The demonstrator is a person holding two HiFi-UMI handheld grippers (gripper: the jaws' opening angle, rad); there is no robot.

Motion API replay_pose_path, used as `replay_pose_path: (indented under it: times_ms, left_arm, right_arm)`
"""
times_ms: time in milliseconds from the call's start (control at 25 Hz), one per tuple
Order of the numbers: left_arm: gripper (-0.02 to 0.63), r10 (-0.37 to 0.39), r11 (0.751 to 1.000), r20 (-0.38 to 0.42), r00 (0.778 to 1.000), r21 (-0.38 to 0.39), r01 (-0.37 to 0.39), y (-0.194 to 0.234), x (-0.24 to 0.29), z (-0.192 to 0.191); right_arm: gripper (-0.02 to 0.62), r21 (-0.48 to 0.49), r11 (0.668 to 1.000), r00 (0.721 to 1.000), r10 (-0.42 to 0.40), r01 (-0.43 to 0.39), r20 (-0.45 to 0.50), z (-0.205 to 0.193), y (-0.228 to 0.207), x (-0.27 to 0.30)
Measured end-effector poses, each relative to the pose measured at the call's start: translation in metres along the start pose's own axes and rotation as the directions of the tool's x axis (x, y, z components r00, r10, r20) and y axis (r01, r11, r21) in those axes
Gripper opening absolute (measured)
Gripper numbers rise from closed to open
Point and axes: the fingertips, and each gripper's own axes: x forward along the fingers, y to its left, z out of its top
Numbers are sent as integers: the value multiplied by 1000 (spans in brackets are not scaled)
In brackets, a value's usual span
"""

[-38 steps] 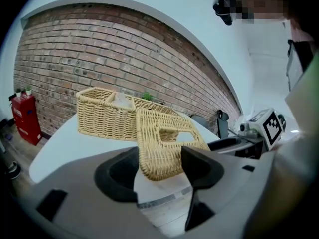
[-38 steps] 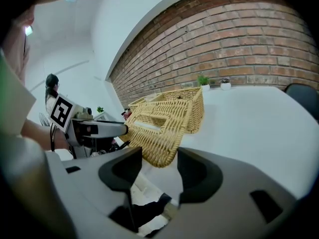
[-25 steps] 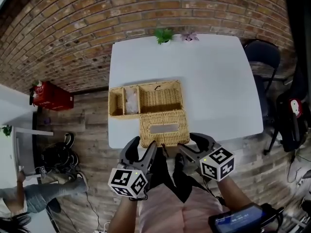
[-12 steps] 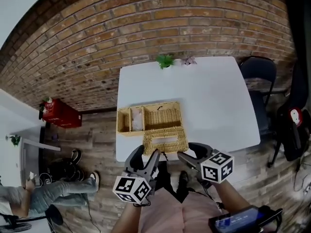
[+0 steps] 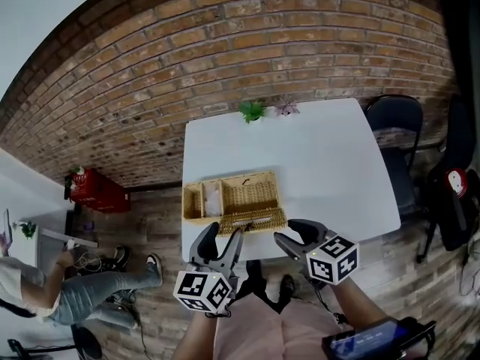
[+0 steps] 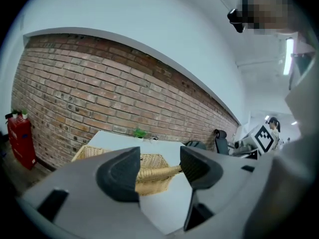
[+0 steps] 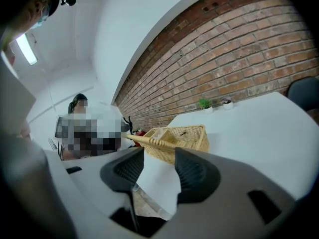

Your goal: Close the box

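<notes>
A wicker box [image 5: 251, 193] with several compartments stands open at the near left of the white table [image 5: 322, 171]. Its lid [image 5: 253, 221] hangs out on the near side and shows nearly edge-on, a thin woven strip. My left gripper [image 5: 223, 240] hovers open just short of the table edge, with the lid's rim [image 6: 159, 172] seen beyond its jaws and not touched. My right gripper [image 5: 297, 238] is beside it, apart from the box [image 7: 187, 136]. Its jaws are closing with nothing between them, and the lid [image 7: 149, 141] is farther off.
Two small potted plants [image 5: 253, 112] [image 5: 286, 109] stand at the table's far edge by the brick wall. A dark chair [image 5: 394, 118] and a bag [image 5: 450, 193] are on the right. On the left there is a red object [image 5: 97, 193] and a person [image 5: 75, 291].
The view has pulled back from the table, and both grippers now sit a little farther from the box. The lid shows as a much thinner strip. The person at left has moved.
</notes>
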Motion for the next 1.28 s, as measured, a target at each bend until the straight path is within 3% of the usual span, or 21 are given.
replay_pose_path:
  times_ms: [240,440,880,1120,1280]
  left_arm:
    - [253,-8,1000,-17,1000,20,8,5,15,9]
    - [244,4,999,-4,1000,33,-3,10,24,19]
    - [242,-9,999,11,1000,51,9,16,44,37]
    - [242,-28,998,14,999,55,28,20,55,43]
    - [242,-23,999,28,999,48,22,27,60,49]
  right_arm:
    - [198,-86,995,998,-52,54,19,15,-5,0]
    - [204,-201,970,990,-124,134,63,29,-14,-3]
    - [158,-387,909,984,-109,156,141,59,-12,7]
    - [92,-397,902,977,-102,170,185,67,-14,14]
    - [84,-391,900,974,-126,192,188,73,-20,20]
